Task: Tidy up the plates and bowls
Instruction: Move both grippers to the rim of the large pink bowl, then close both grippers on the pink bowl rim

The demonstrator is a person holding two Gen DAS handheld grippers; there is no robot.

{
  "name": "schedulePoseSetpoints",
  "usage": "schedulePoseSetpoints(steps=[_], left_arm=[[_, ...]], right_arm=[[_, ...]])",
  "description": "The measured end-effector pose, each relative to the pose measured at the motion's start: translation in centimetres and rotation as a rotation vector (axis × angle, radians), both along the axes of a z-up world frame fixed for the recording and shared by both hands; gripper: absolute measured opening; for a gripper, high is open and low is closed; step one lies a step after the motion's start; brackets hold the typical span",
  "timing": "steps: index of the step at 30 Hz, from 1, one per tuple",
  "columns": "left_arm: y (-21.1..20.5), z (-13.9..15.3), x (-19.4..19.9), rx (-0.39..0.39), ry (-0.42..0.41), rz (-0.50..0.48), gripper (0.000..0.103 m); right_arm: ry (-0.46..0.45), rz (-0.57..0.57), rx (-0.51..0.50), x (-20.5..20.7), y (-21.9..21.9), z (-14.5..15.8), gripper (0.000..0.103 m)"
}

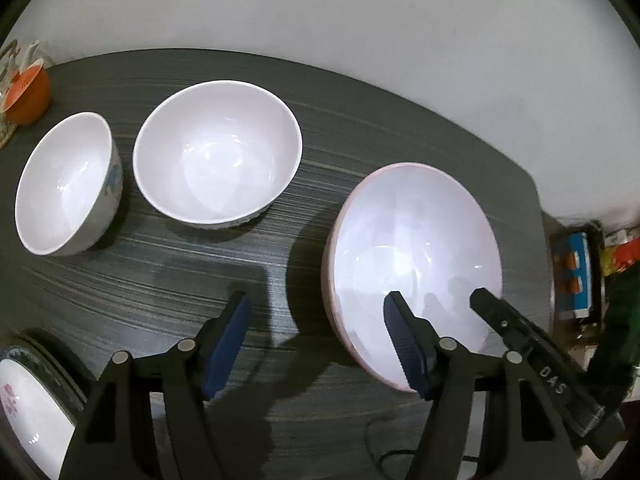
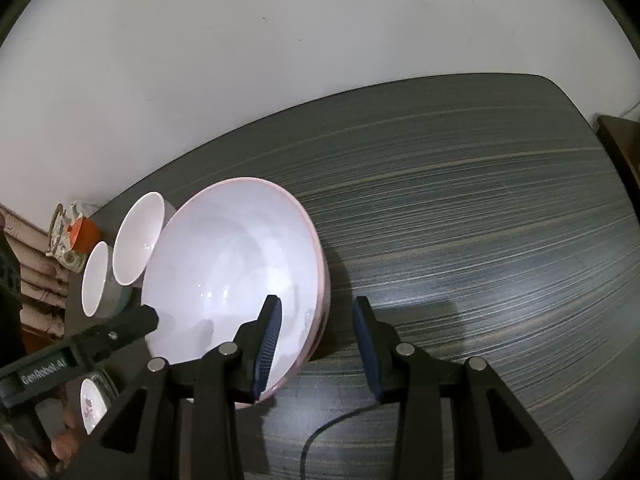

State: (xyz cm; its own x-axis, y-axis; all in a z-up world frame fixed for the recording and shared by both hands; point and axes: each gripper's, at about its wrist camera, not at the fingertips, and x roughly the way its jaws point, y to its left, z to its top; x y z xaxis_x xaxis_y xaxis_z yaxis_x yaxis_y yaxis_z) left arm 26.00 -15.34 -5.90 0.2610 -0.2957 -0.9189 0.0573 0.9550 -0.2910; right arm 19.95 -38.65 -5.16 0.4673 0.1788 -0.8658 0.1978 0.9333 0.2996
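On dark table (image 2: 480, 208), near: right gripper (image 2: 316, 336) fingers spread astride large pink-rimmed bowl (image 2: 232, 272) near rim, pads apart from it; left gripper (image 1: 316, 340) spread, one finger inside. Left view only: medium bowl (image 1: 216, 152), small bowl (image 1: 64, 184) behind. Right view only: bare tabletop to far edge

On the tabletop (image 1: 360, 128) two bowls sit side by side at the left: the small bowl (image 1: 64, 184) outermost, the middle bowl (image 1: 216, 152) beside it; the big bowl (image 1: 412, 264) lies well right, a plate (image 1: 28, 412) nearest at the left edge
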Motion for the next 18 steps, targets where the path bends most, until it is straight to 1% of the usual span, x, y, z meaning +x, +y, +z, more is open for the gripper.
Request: schedulePoseSetpoints(steps=[1,3,4,6,7,8,10,11,13,18], left_arm=[[-0.2,-0.2,0.2,0.004,0.006,-0.006,0.055],[-0.5,-0.7,0.3,-0.006,0.022,-0.008,0.043],[-0.5,-0.9,0.4,-0.013,0.026,-0.008,0.040],[-0.7,-1.4,0.5,-0.020,0.032,-0.012,0.031],[-0.7,-1.7,0.5,-0.024,0.035,-0.016,0.028],[-0.8,-1.8,0.6,-0.028,0.039,-0.020,0.022],[-0.8,-2.2,0.5,-0.059,0.049,-0.026,0.019],[-0.8,-2.2,0.5,-0.071,0.051,-0.031,0.016],[-1.0,-2.3,0.6,-0.068,0.044,-0.035,0.015],[-1.0,-1.7,-0.5,-0.073,0.032,-0.040,0.015]], right_arm=[[0.003,-0.001,0.002,0.2,0.0,-0.1,0.038],[0.010,0.003,0.003,0.3,0.1,-0.4,0.038],[0.012,0.004,0.005,0.2,-0.2,-0.3,0.038],[0.012,0.003,0.006,0.2,-0.3,-0.4,0.036],[0.011,0.005,0.010,0.2,-0.3,-0.3,0.029],[0.014,0.010,0.019,0.0,-0.5,-0.3,0.022],[0.017,0.008,0.012,0.4,0.1,-0.4,0.020],[0.013,0.011,0.003,0.4,0.2,-0.4,0.018],[0.012,0.006,-0.001,0.5,0.3,-0.5,0.015],[0.005,-0.001,-0.013,-0.4,0.5,-0.2,0.015]])
